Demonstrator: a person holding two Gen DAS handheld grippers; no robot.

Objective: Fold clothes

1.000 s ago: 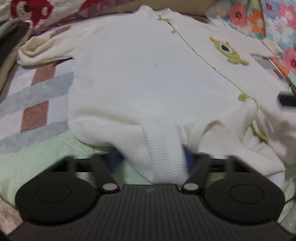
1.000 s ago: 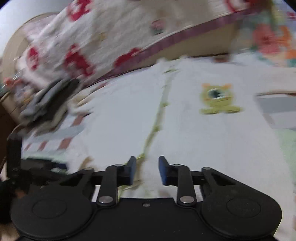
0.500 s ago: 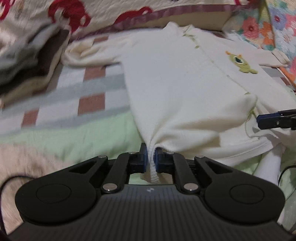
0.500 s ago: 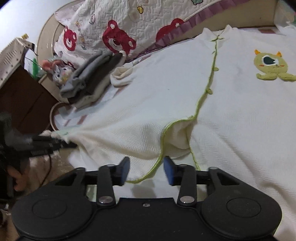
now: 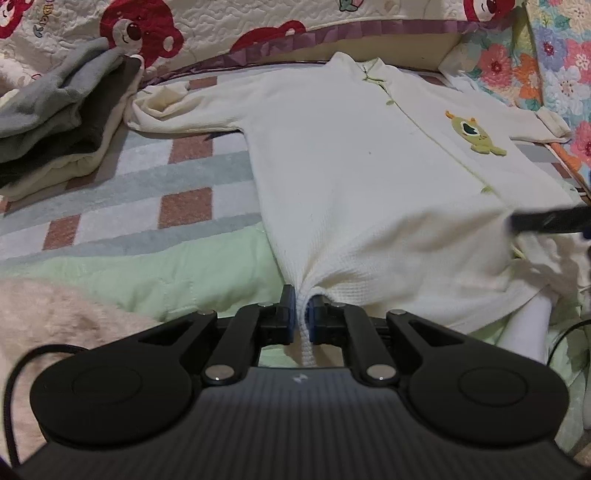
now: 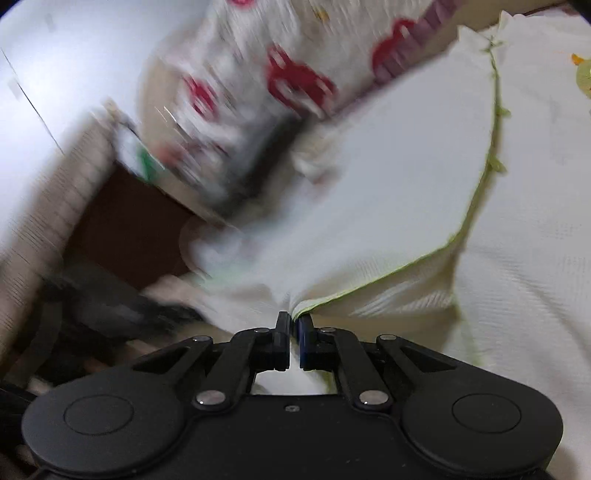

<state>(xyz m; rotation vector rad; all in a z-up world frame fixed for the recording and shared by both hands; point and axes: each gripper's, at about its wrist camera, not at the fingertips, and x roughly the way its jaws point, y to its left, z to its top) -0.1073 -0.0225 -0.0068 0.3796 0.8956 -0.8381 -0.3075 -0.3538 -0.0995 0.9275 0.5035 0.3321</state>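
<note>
A cream baby romper (image 5: 369,177) with green piping and a green monster patch (image 5: 472,134) lies spread on the bed, collar at the far side. My left gripper (image 5: 302,314) is shut on its ribbed leg cuff at the near edge, and the cloth pulls taut toward it. In the right wrist view, which is motion-blurred, my right gripper (image 6: 294,334) is shut on the green-piped edge of the romper (image 6: 406,206). From the left wrist view that right gripper (image 5: 546,221) shows as a dark blur at the romper's right side.
A stack of folded grey and cream clothes (image 5: 55,122) sits at the far left on the checked blanket (image 5: 155,192). A bear-print quilt (image 5: 221,22) rises behind, a floral quilt (image 5: 554,66) at the right. A pale green cover (image 5: 147,273) lies near me.
The right gripper has gone from open to shut on the romper's piped edge and is swinging fast. The left gripper keeps its hold on the leg cuff, and the romper has drawn straighter.
</note>
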